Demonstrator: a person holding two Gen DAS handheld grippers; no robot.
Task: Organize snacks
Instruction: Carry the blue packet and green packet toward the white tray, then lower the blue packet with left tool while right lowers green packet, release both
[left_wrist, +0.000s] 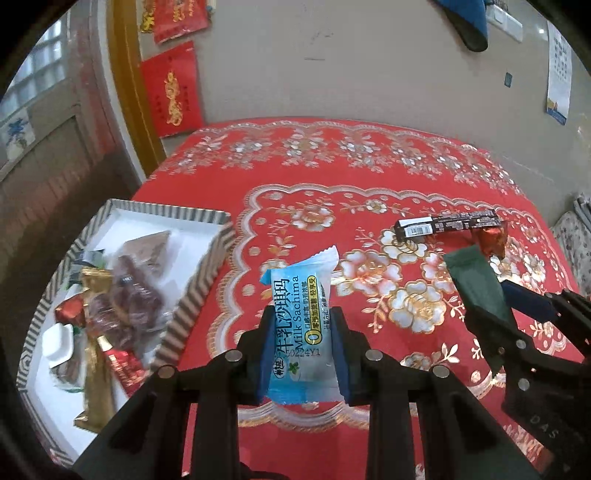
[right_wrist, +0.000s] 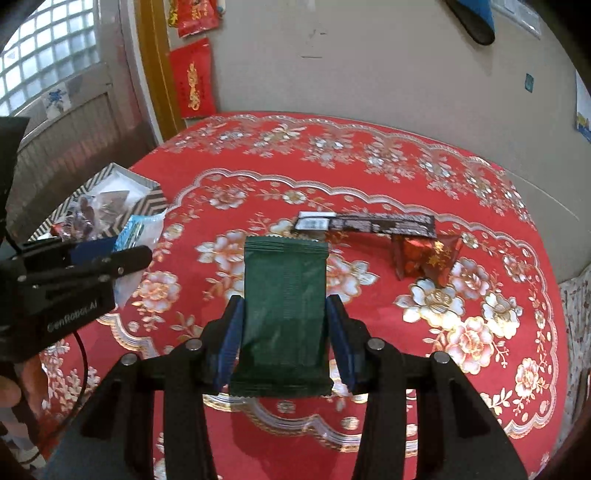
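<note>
My left gripper (left_wrist: 300, 325) is shut on a light blue Milk Sachima packet (left_wrist: 299, 314) and holds it above the red tablecloth, right of the striped tray (left_wrist: 199, 291). The tray holds several wrapped snacks (left_wrist: 122, 291). My right gripper (right_wrist: 284, 321) is shut on a dark green packet (right_wrist: 284, 314), held above the table's middle. The green packet also shows in the left wrist view (left_wrist: 476, 284). A long black snack bar (right_wrist: 365, 223) and a red foil candy (right_wrist: 424, 258) lie on the cloth beyond the right gripper.
The round table has a red floral cloth (right_wrist: 443, 325) and stands against a beige wall (right_wrist: 369, 74). The tray sits at the table's left edge (right_wrist: 147, 201). The left gripper (right_wrist: 110, 264) shows at the left of the right wrist view.
</note>
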